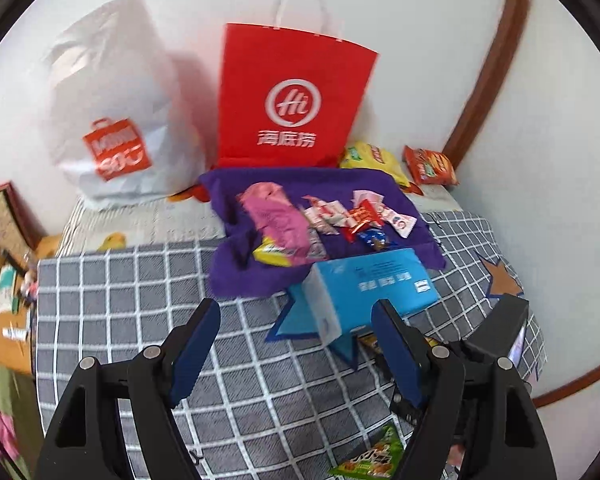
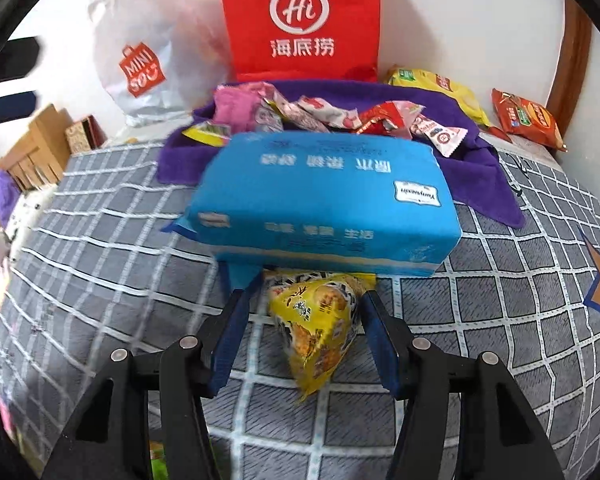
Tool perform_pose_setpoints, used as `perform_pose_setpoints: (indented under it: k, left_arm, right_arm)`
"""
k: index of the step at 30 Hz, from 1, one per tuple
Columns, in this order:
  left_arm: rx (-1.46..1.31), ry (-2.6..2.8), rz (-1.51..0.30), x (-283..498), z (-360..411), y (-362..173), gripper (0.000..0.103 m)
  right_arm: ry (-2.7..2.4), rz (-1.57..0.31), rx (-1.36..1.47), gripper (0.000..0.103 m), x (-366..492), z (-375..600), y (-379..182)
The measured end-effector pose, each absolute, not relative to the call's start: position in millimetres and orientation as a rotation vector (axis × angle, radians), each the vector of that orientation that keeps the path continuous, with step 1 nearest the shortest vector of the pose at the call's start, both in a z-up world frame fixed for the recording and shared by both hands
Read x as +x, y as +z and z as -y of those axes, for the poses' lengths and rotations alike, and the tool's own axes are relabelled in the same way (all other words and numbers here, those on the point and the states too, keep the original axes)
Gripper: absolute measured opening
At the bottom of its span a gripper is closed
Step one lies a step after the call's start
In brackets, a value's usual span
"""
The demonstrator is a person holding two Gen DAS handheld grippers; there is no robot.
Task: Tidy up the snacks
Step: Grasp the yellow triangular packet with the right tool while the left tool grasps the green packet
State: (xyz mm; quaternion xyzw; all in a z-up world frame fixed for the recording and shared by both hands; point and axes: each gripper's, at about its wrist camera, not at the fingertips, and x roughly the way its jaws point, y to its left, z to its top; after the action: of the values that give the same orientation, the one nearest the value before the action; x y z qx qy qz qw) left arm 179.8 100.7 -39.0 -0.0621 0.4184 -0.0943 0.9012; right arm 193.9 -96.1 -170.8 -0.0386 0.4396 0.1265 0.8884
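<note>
My right gripper (image 2: 306,300) is open and points down at a yellow triangular snack packet (image 2: 320,320), which lies on the checked bed cover (image 2: 100,248) between its blue fingers. A gap shows beside the left finger. Just beyond it lies a blue tissue pack (image 2: 324,200). Loose snacks (image 2: 340,116) are heaped on a purple cloth (image 2: 484,184). My left gripper (image 1: 296,306) hangs open and empty over the cover, short of the tissue pack (image 1: 372,284) and the cloth (image 1: 228,276). A green snack packet (image 1: 372,456) lies under its right finger.
A red paper bag (image 1: 292,92) and a white plastic bag (image 1: 112,100) stand against the wall behind the cloth. A yellow packet (image 1: 376,160) and an orange-red packet (image 1: 430,166) lie at the back right. Boxes (image 2: 40,140) sit beside the bed's left edge.
</note>
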Motion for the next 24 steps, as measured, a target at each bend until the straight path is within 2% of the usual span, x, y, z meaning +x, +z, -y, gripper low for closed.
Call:
perform_pose_setpoints:
  k: [2,3,15,24]
  left_arm:
    - [-0.129,-0.194,-0.864,171,-104,-42,0.077]
    - [-0.13,-0.192,-0.862,166,-104,-43,0.077]
    - [-0.09,-0.276,-0.924,111,-63,-95,0.077]
    - [-0.045,-0.365,-0.98,87,-15,-141,0.077]
  right_arm:
    - [0.251,-0.908,-0.114,0.037,195,97,-175]
    - [0.249,-0.888,-0.101,0.036,193,102,-172]
    - [0.28,-0.8,-0.019,0.036,140,150,-139]
    - [0.187,-0.77,0.022,0.036,110,201,-136]
